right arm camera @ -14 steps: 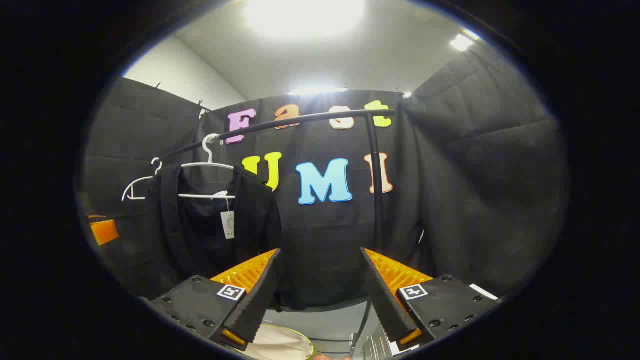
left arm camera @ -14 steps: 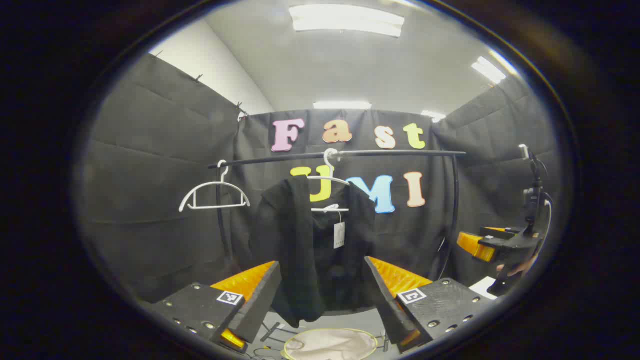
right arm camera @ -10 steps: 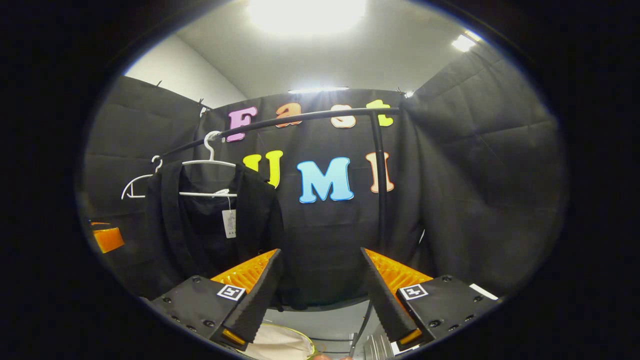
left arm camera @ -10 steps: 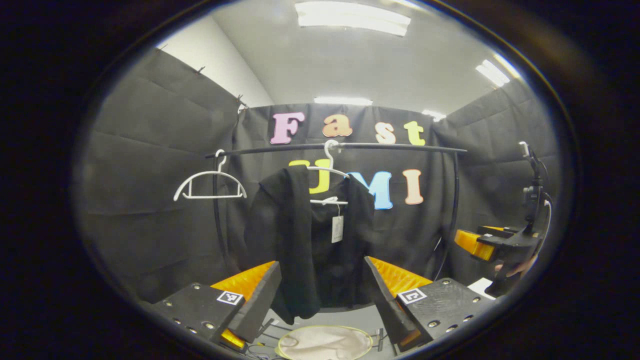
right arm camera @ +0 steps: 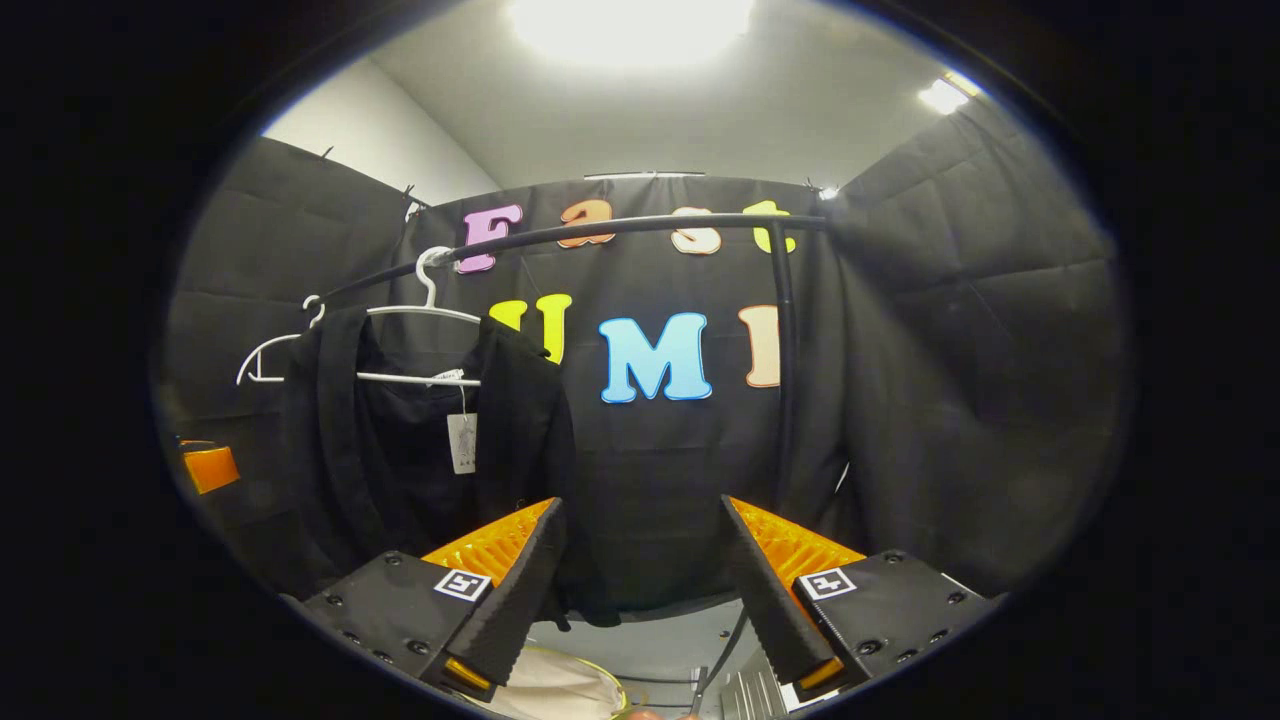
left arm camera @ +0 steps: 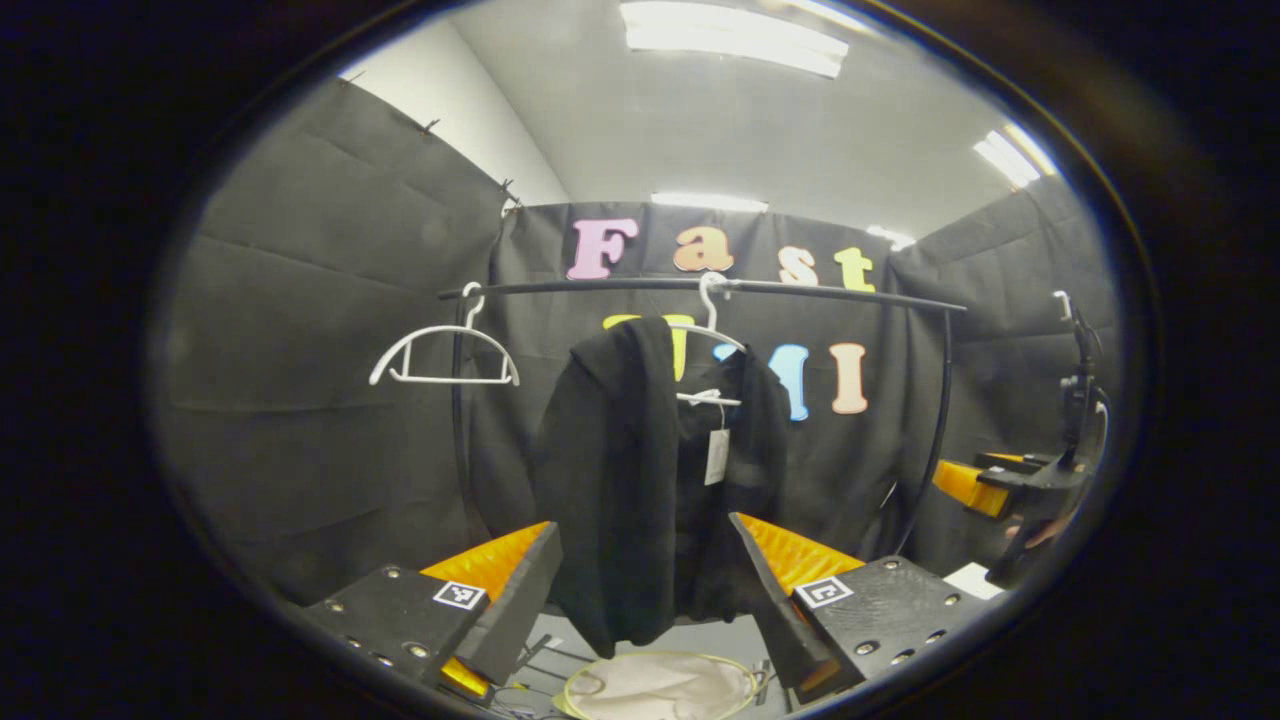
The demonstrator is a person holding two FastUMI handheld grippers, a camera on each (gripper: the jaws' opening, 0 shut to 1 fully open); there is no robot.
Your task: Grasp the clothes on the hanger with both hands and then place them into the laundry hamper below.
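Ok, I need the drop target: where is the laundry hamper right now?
In the left gripper view the laundry hamper sits on the floor at the bottom centre, below the black garment, between the left gripper fingers.

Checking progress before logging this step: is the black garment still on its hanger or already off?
On. The black garment drapes over the white hanger hooked on the rail; both tools hold nothing.

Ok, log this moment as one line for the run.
phase: approach | left gripper: open | right gripper: open | garment: on hanger | hamper: below
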